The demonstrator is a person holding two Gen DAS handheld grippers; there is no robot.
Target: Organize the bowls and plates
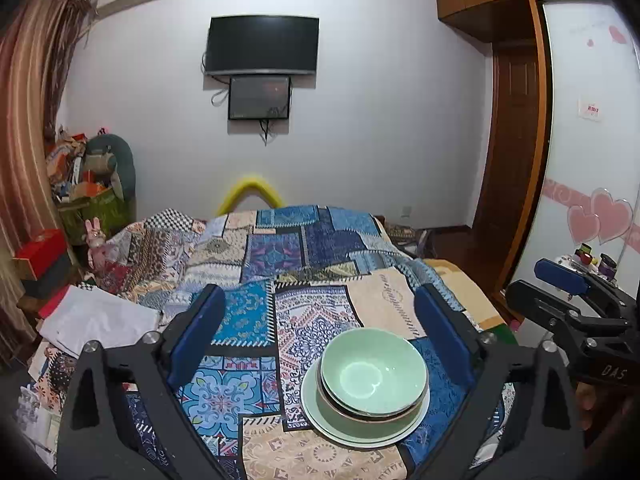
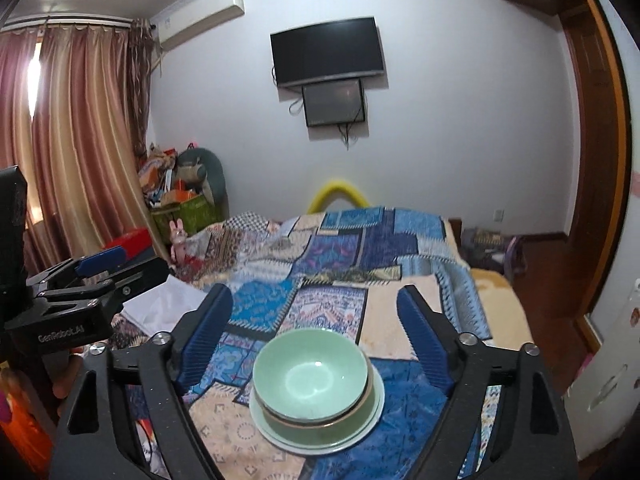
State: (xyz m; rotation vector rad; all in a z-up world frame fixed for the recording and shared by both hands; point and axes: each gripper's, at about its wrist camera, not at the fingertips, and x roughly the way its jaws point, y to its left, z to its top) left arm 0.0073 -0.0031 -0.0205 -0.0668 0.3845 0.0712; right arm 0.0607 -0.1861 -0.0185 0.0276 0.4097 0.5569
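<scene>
Both the left tool (image 1: pixel 320 344) and right tool (image 2: pixel 316 340) gape wide, empty, above the stacked bowls (image 1: pixel 372 376) on the plate (image 1: pixel 320 416).

Bowls (image 1: pixel 374 376) on plate (image 1: pixel 320 416) (on bedspread (image 1: pixel 280 256))

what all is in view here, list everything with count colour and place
glazed ceramic bowls: two, pale green, nested on the plate
round ceramic plate: one, pale green, on the quilt, under the bowls
patchwork quilt: one, blue and beige, over the bed
flat wall television: one, black, on the far wall
smaller wall screen: one, black, just below the television
air conditioner unit: one, white, high on the wall
striped curtains: brown and pink, at the left
wooden wardrobe: one, brown, at the right
yellow foam tube: one, beyond the bed
left gripper: black with blue pads, open, above the stack
right gripper: black with blue pads, open, above the stack
</scene>
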